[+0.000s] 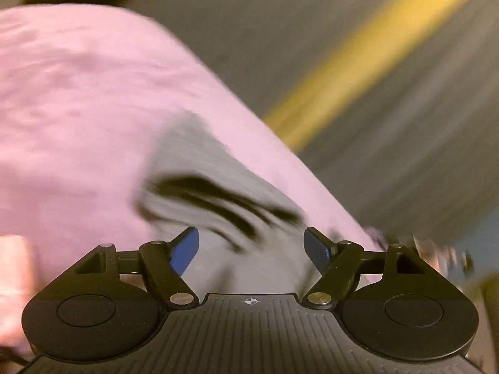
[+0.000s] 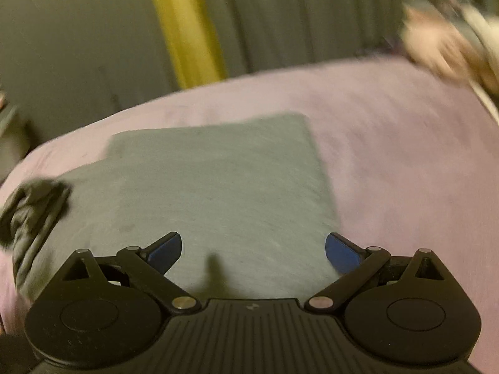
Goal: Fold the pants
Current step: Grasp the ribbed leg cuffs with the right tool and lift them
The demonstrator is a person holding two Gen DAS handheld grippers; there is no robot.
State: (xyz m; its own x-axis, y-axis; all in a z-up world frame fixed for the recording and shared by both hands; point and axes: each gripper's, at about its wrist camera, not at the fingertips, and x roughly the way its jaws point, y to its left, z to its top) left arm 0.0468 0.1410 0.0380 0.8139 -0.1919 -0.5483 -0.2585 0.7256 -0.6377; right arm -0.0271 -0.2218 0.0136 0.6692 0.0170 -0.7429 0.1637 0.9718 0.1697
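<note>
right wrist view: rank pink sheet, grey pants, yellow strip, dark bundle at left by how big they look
1. Pink sheet
2. Grey pants, folded flat
3. Yellow strip and dark bundle: look alike in size; the strip is farther off and blurred, so unranked.

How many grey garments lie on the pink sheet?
1: the grey pants, folded flat on the pink sheet, just ahead of both open grippers. Blur could hide others.

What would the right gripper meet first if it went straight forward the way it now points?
Most likely the folded grey fabric pants lying on the pink bedsheet. The right gripper is open and empty, pointing down at them; blur leaves the depth unclear.
</note>
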